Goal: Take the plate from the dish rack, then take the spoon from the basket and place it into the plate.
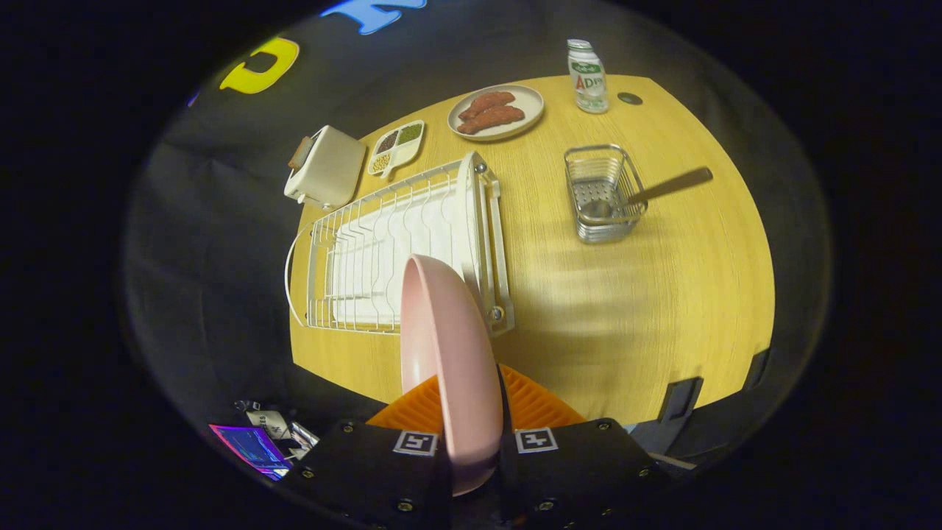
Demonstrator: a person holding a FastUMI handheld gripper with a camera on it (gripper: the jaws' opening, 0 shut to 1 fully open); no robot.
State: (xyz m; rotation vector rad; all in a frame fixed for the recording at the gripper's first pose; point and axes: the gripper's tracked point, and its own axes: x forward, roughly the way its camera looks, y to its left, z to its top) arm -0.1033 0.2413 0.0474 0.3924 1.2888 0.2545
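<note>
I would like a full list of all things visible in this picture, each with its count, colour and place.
plate: one, pink, held on edge between the claw's fingers, above the near end of the dish rack
dish rack: one, white wire, on the table's left part
basket: one, metal wire, right of the dish rack
spoon: one, brown handle, standing in the basket, leaning right
toaster: one, cream, beyond the dish rack, at the table's edge
divided dish: one, white, holding grains, beside the toaster
food plate: one, pale, with reddish-brown pieces, at the far side
bottle: one, white and green, far side
table: one, yellow wood
claw: one, shut on the plate
</note>
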